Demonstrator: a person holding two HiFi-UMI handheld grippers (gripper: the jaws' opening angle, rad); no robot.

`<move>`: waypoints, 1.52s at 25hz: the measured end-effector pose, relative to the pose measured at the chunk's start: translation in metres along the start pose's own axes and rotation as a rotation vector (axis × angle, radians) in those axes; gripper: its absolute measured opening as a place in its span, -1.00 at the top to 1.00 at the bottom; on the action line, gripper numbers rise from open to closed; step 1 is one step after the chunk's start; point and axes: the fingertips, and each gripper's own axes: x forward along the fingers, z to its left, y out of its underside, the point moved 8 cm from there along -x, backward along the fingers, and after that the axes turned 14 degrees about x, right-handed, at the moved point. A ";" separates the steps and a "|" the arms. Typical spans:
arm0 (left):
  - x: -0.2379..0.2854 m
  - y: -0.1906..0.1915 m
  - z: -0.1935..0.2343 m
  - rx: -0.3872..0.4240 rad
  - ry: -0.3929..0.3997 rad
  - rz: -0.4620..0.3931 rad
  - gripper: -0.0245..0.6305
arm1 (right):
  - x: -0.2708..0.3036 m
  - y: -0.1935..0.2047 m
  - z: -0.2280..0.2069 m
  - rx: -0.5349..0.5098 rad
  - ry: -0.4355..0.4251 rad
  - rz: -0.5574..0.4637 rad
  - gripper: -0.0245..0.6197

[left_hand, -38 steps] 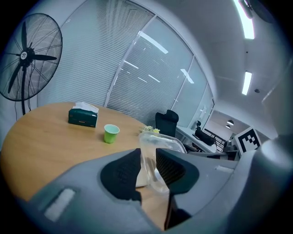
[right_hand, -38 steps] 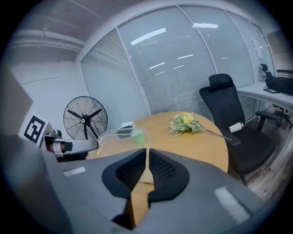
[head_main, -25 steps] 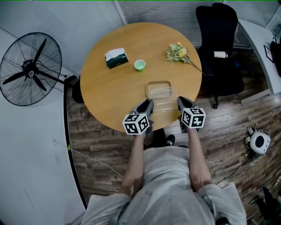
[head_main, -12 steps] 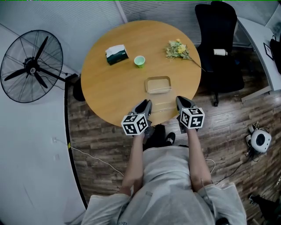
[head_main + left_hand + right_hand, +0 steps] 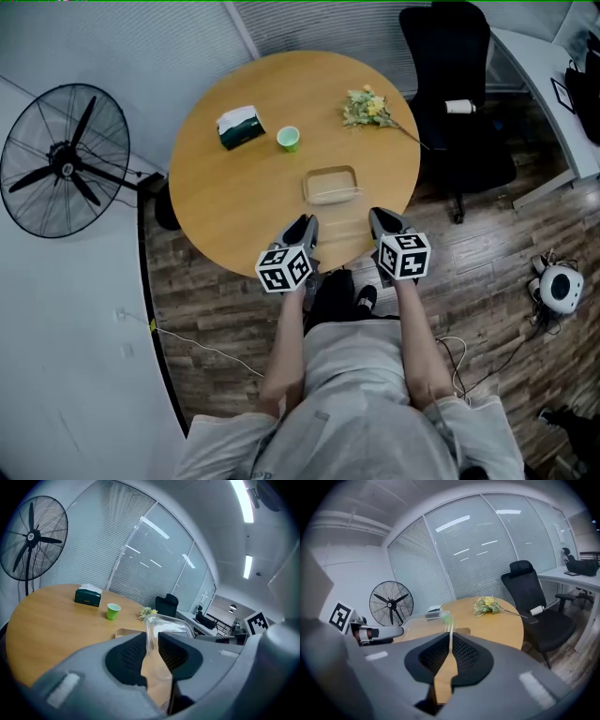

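Both grippers have the clear plastic lid (image 5: pixel 342 229) between them. The left gripper (image 5: pixel 302 225) has its fingers (image 5: pixel 129 656) closed on the lid's left rim, and the clear plastic shows pinched in the gap in the left gripper view (image 5: pixel 166 626). The right gripper (image 5: pixel 380 220) has its fingers (image 5: pixel 466 656) shut on the thin right edge, with the lid running off leftward in the right gripper view (image 5: pixel 419 617). Progress as I read it: the grasp is done on both sides, and the lid looks raised off the worktop (image 5: pixel 234 192) over its near edge. It is not on anything. The tan tray (image 5: pixel 331 185) sits just beyond the lid toward the worktop's middle. It is apart from the lid and uncovered, with no gripper touching it. The lid spans gripper to gripper, roughly level, each rim reaching in between its fingers. Further back are a green cup (image 5: pixel 288 139), a tissue box (image 5: pixel 239 127) and a bunch of flowers (image 5: pixel 366 106), all well apart from the grippers. An office chair (image 5: pixel 450 84) stands past the worktop on the right and a floor fan (image 5: pixel 61 169) on the left.
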 end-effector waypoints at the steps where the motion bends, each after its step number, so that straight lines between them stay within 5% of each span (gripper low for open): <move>1: 0.001 -0.001 -0.001 0.002 0.002 -0.001 0.68 | -0.001 0.000 0.000 0.000 0.003 -0.003 0.87; 38: -0.008 0.003 0.007 -0.026 -0.019 -0.025 0.67 | 0.007 0.000 0.008 -0.042 -0.021 0.019 0.87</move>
